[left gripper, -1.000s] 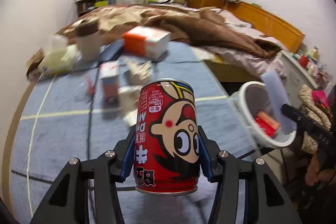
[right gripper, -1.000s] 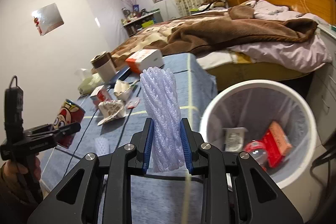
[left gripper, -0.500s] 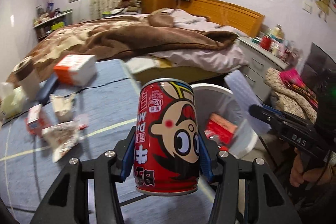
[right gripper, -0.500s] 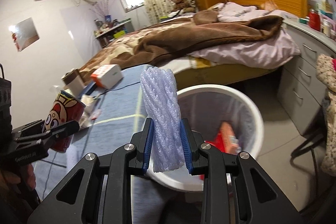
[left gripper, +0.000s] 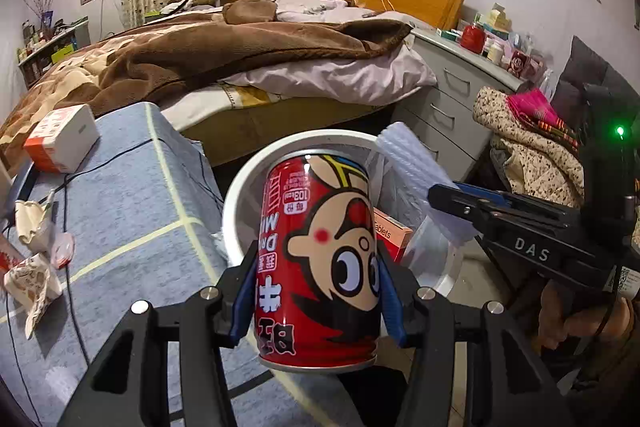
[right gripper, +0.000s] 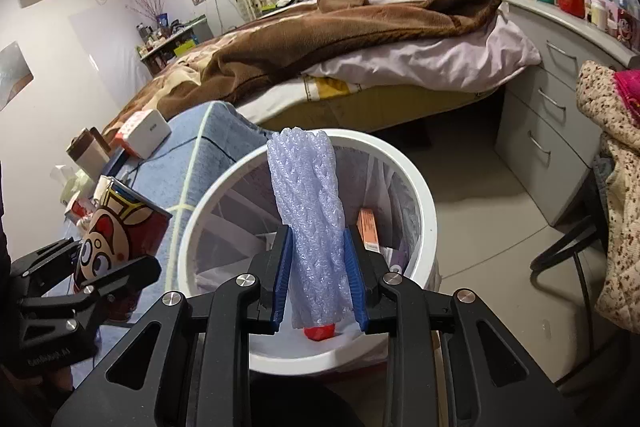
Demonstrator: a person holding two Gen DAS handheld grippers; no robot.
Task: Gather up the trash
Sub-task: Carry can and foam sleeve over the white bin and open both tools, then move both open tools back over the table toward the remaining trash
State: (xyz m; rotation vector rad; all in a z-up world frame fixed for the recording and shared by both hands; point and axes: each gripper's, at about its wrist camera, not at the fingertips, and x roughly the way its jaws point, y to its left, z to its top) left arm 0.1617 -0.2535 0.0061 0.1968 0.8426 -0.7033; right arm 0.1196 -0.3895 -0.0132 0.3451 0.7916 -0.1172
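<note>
Trash bin (right gripper: 420,211): white, on floor beside blue table (left gripper: 120,203), holds an orange box (right gripper: 368,231)
Left gripper (left gripper: 316,291): jaws clamp red can (left gripper: 320,259), in front of bin
Right gripper (right gripper: 318,259): jaws squeeze foam net sleeve (right gripper: 308,203), over bin opening

Both views have swung from the littered blue worktop (left gripper: 132,211) toward the white bin (right gripper: 416,195), which now sits centre frame directly behind the red can (left gripper: 320,259) in the left claw (left gripper: 318,291) and the foam net sleeve (right gripper: 310,227) in the right claw (right gripper: 320,263).
</note>
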